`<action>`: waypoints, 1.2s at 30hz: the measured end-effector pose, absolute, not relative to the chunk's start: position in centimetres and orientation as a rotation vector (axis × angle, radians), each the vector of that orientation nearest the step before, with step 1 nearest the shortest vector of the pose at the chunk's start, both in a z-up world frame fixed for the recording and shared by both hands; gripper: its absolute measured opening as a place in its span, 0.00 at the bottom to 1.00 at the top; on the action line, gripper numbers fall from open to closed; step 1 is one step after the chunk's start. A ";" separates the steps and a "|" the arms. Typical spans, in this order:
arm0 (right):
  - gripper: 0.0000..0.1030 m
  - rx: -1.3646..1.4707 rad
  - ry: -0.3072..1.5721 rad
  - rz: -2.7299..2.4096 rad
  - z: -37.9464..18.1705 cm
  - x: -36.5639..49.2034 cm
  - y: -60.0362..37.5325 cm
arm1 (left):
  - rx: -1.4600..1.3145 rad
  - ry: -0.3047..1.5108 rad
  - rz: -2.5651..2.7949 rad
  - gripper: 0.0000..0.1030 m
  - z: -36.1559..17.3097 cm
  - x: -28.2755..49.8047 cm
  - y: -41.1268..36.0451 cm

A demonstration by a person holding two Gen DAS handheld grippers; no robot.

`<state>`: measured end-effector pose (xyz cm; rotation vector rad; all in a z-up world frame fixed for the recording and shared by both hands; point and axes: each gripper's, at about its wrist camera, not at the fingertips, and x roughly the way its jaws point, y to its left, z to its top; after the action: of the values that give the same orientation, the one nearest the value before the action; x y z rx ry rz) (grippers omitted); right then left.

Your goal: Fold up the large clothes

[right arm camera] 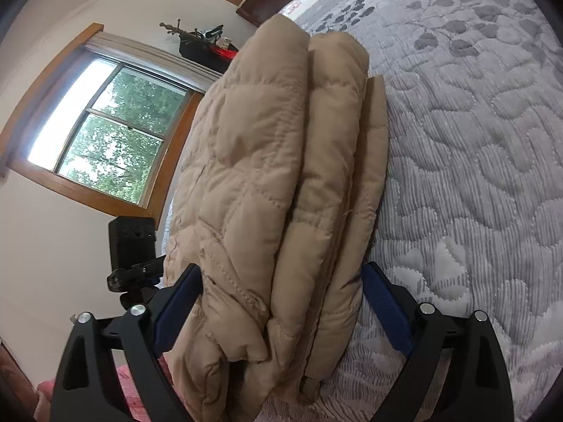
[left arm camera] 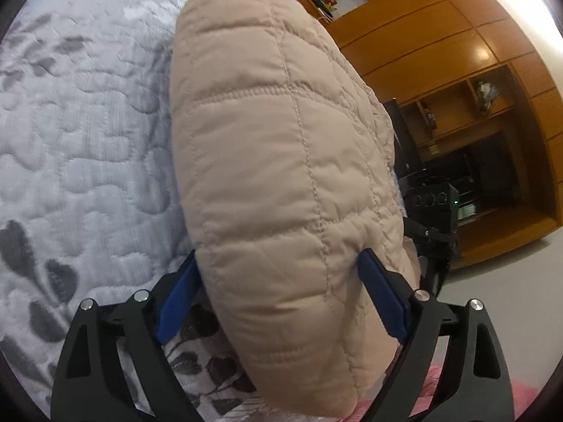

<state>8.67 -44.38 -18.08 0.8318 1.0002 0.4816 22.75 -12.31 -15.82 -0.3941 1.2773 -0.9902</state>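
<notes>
A beige quilted jacket (left arm camera: 281, 140), folded into a thick bundle, lies on the grey leaf-patterned bed quilt (left arm camera: 88, 140). My left gripper (left arm camera: 278, 255) straddles its near end with jaws wide. The right blue pad (left arm camera: 378, 292) dents the fabric, and the left pad's tip is hidden behind the bulge. In the right wrist view the jacket (right arm camera: 264, 176) shows three stacked layers resting on the quilt (right arm camera: 457, 176). My right gripper (right arm camera: 280, 268) stands wide around this end. Its left pad (right arm camera: 176, 309) touches the fabric, while its right pad (right arm camera: 385, 309) sits just beside the bundle's edge.
Wooden wardrobe and shelves (left arm camera: 440, 35) stand beyond the bed, with a black device on a stand (left arm camera: 429, 197) close to the jacket's far side. A window (right arm camera: 116, 130) and the same kind of black device (right arm camera: 132, 242) are left of the bundle. Pink cloth (right arm camera: 133, 387) lies under the grippers.
</notes>
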 end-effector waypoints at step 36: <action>0.43 0.512 0.815 0.572 -6.1 15.0 -36.4 | -0.403 0.954 -0.997 0.62 -8.1 22.0 -8.9</action>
<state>14.97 -36.43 -6.09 0.5119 0.8152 0.5716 21.99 -8.90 -8.07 -0.4035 0.9540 -0.9970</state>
